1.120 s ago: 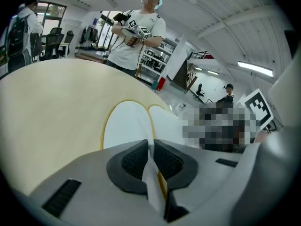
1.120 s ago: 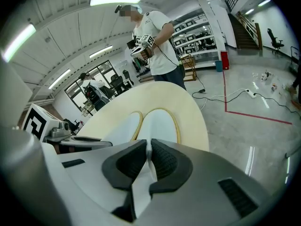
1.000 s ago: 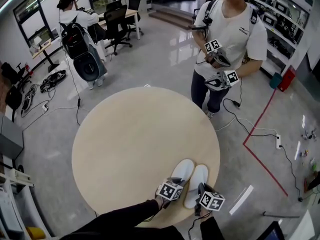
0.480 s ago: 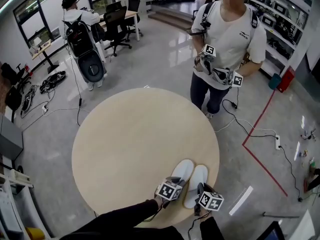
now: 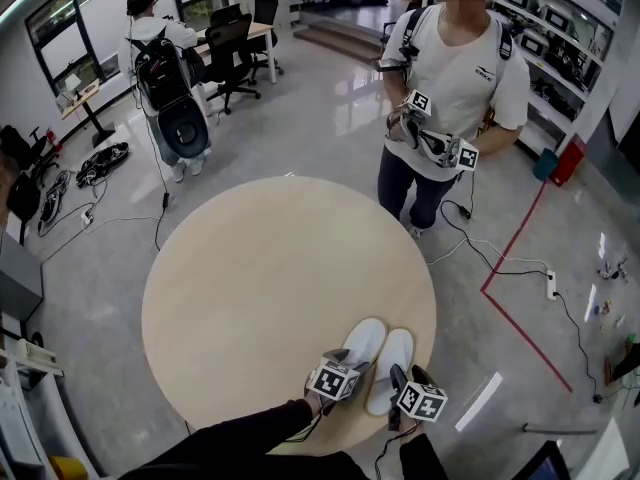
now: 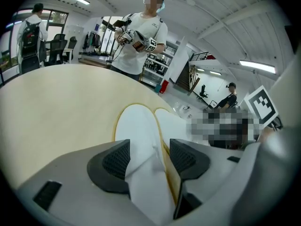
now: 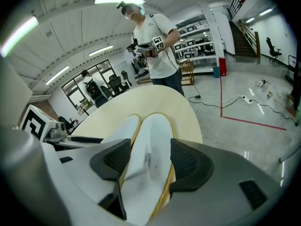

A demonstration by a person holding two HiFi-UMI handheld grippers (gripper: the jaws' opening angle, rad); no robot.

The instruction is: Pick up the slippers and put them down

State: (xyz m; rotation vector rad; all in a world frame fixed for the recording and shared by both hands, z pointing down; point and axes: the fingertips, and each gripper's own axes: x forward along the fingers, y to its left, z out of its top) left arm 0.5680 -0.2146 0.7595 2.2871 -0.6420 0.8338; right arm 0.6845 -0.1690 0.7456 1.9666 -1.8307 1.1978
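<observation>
**Both sets of jaws spread off the white, yellow-edged cloth slippers [image 5: 365,340]**
The jaws of the left gripper [image 6: 149,158] and the right gripper [image 7: 146,161] had just been opening. They stood apart, each astride one slipper's heel without pinching it. The pair lay touching, side by side, at the near edge of the round pale wooden desk [image 5: 260,268], so the put-down looked done. No writing was legible, only the square-marker cubes [image 5: 335,380].
</observation>
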